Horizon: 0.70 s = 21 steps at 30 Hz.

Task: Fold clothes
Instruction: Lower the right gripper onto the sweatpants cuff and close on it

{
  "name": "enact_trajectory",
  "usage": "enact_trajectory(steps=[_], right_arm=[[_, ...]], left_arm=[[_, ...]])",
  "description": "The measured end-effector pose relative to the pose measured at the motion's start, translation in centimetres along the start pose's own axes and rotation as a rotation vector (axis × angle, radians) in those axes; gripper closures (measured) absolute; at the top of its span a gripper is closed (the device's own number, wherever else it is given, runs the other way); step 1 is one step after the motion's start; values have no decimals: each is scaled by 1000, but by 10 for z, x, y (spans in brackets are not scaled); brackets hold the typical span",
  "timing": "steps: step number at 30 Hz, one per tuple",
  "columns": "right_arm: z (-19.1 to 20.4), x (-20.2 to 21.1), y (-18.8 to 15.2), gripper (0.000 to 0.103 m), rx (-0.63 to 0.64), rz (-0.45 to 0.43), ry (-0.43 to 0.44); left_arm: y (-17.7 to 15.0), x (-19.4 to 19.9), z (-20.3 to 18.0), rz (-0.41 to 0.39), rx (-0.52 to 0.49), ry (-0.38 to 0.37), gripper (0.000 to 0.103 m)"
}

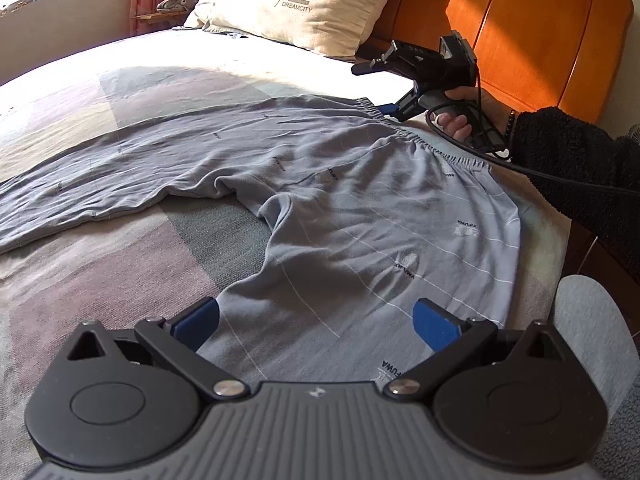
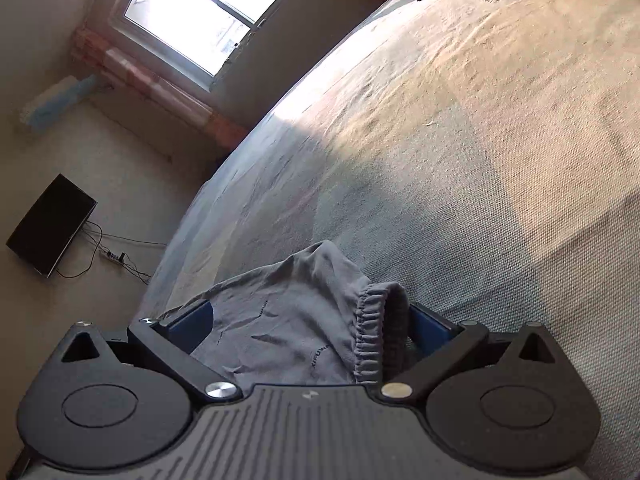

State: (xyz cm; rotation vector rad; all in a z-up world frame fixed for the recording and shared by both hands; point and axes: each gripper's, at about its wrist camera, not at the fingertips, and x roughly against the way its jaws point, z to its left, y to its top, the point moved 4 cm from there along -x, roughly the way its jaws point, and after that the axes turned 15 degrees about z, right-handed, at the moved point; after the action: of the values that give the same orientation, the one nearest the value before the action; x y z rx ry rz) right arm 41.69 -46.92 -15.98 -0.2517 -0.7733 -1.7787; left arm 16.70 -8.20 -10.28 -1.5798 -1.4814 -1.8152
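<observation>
Grey-blue trousers [image 1: 320, 200] w/ thin white lines, orange headboard [image 1: 520, 32]

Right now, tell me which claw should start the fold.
Right. The right claw already straddles the elastic waistband of the grey pants, jaws open. The left claw merely hovers open over a leg.

Both grippers wide-jawed: left gripper [image 1: 316, 320] low, right gripper [image 2: 310, 324] tilted.

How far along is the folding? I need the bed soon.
Barely begun. Done: the trousers lie spread flat on the bed, legs apart, no fold made. In hand: the right gripper is open around the waistband; the left gripper is open over the near leg. Left: every fold.
</observation>
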Motion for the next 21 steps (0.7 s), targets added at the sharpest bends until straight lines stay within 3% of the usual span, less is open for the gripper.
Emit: enact_trajectory(steps=[4, 11, 21], right_arm=[[-2, -1, 4, 0, -28, -39, 30], [8, -2, -9, 0, 61, 123, 8], [4, -11, 5, 0, 43, 61, 13]], left_arm=[[-1, 1, 2, 2, 4, 1, 1], [-4, -3, 5, 14, 9, -20, 1], [-6, -7, 1, 28, -2, -33, 1]])
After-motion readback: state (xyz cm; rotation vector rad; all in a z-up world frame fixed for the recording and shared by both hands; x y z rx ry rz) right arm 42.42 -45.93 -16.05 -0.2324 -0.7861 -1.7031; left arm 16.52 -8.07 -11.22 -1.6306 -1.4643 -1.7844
